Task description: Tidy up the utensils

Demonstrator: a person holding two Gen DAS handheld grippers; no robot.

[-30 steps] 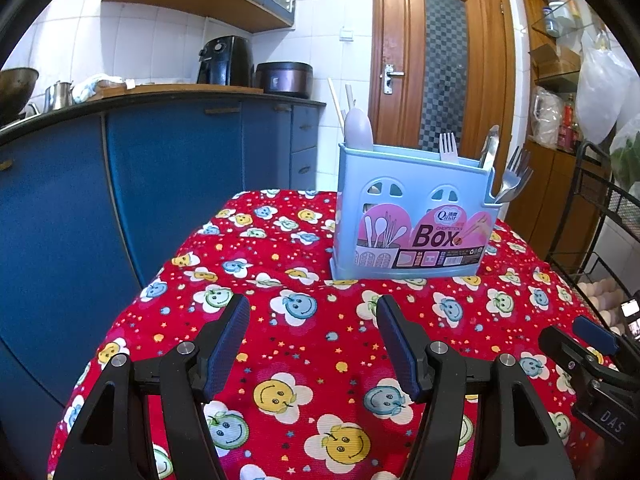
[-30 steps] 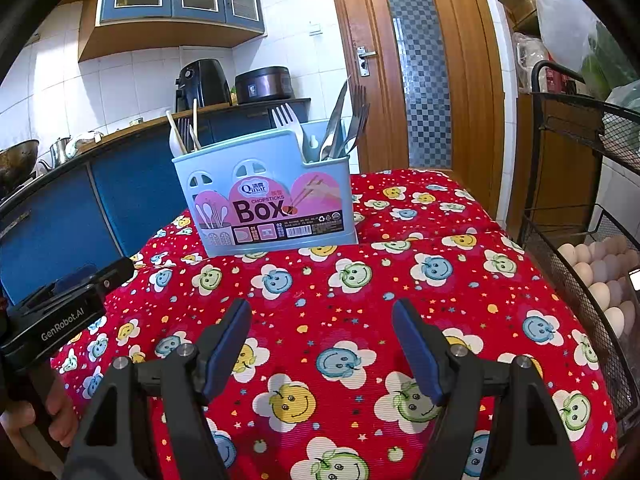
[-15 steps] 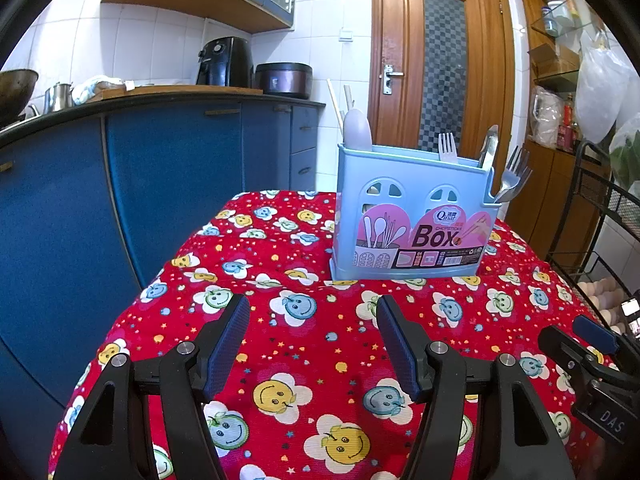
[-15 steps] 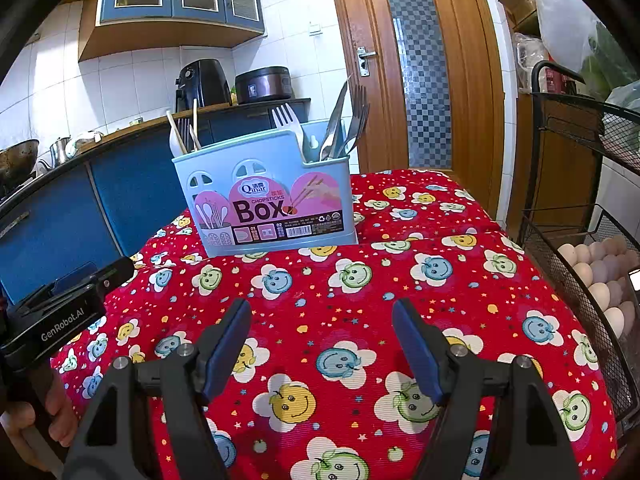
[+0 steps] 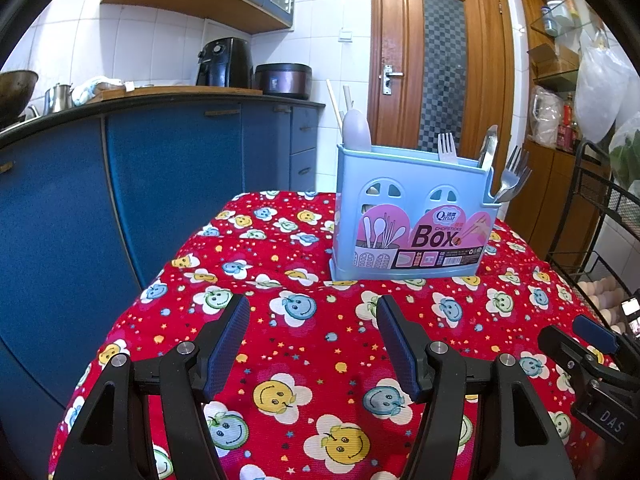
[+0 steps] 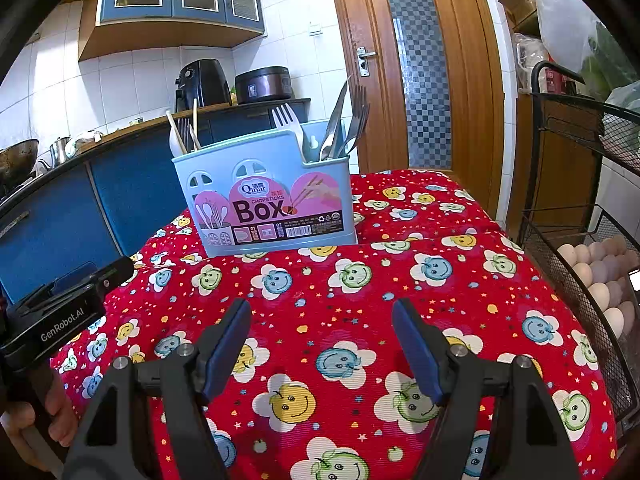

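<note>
Grippers are hovering low over the tabletop [image 5: 320,344], which is lying under a red smiley-flower cloth. The left gripper [image 5: 313,344] is spreading its jaws wide with nothing between them, and the right gripper [image 6: 321,350] is doing the same. Both are sitting well short of the light blue chopsticks box [image 5: 412,216], which is standing upright toward the far side of the tabletop. The lower halves of all utensils are hiding behind the box wall. Chopsticks [image 6: 176,130] and a pale spoon [image 5: 356,130] are poking out of its left compartment, a white plastic fork [image 6: 285,118] is rising near the middle, and metal forks [image 6: 356,120] are leaning out of the right compartment; their exact count is hard to make out. A black wire basket [image 6: 580,248] holding eggs [image 6: 588,272] is standing just beside the tabletop on the right, cut off by the frame edge. A blue cabinet [image 5: 160,184] is standing close on the left.
</note>
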